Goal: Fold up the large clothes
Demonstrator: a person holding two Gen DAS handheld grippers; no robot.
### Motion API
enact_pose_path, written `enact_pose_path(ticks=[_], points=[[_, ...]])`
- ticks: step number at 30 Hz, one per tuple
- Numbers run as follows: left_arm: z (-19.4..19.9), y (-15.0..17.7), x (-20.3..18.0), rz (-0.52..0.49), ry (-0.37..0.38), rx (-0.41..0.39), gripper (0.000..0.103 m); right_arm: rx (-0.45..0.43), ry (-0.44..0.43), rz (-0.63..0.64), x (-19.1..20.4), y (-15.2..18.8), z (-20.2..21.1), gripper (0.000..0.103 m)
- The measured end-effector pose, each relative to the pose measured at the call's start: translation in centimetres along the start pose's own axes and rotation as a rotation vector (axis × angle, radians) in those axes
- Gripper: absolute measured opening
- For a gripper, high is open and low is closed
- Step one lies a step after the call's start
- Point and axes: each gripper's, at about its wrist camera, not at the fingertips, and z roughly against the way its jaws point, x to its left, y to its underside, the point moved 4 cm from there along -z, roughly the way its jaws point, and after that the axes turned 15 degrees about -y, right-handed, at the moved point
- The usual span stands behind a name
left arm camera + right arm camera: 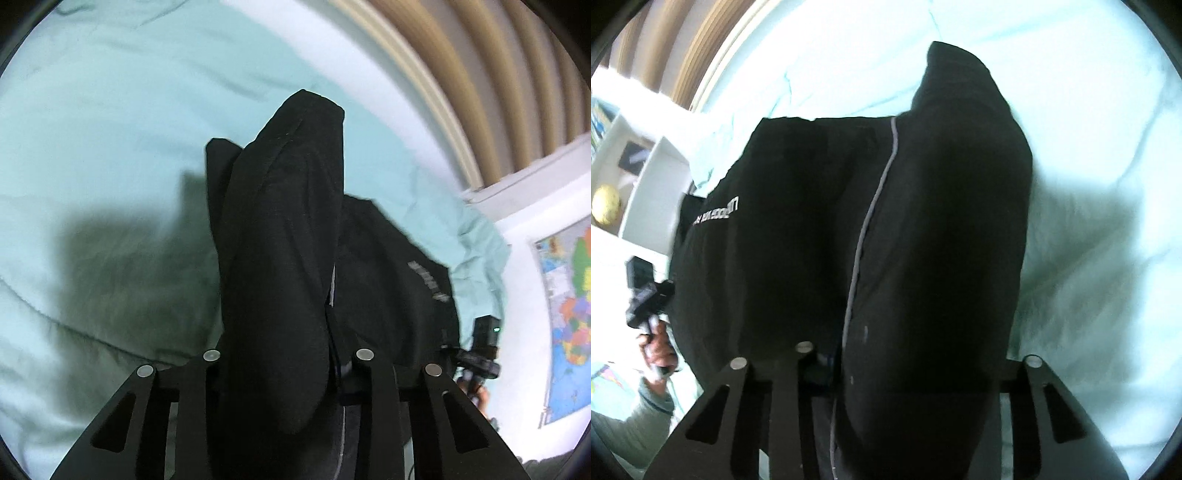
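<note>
A large black garment (280, 240) with a grey printed logo and a grey piping line hangs above a bed with a pale green sheet (92, 129). My left gripper (284, 365) is shut on a bunched fold of it; the cloth drapes over the fingers and hides their tips. In the right wrist view the same black garment (923, 221) fills the middle, and my right gripper (905, 354) is shut on another part of it, fingertips hidden by cloth. Each view shows the other hand-held gripper at its edge: the right one in the left wrist view (480, 354), the left one in the right wrist view (646, 295).
The green sheet (1108, 184) spreads under and beyond the garment. A beige ribbed headboard or curtain (480, 74) lies behind the bed. A colourful map (569, 314) hangs on the wall. White shelves (639, 166) with a yellowish ball (605, 203) stand beside the bed.
</note>
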Motion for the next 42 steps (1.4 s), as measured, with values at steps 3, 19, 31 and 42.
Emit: enact_pose_path(ticks=[3, 19, 31, 42], points=[[2.2, 0.3, -1.3, -0.027, 0.036, -0.028, 0.032, -0.030, 0.015, 0.040, 2.8, 0.8, 0.9, 0.034], [17.2, 6.6, -6.9, -0.185, 0.155, -0.153, 0.029, -0.152, 0.063, 0.196, 12.7, 5.5, 10.6, 0.026], [15.1, 17.1, -4.7, -0.150, 0.091, 0.035, 0.030, -0.042, 0.156, 0.097, 11.0, 12.7, 8.1, 0.026], [10.2, 21.9, 6.8, 0.178, -0.032, 0.203, 0.046, -0.051, 0.236, -0.173, 3.4, 17.7, 7.4, 0.042]])
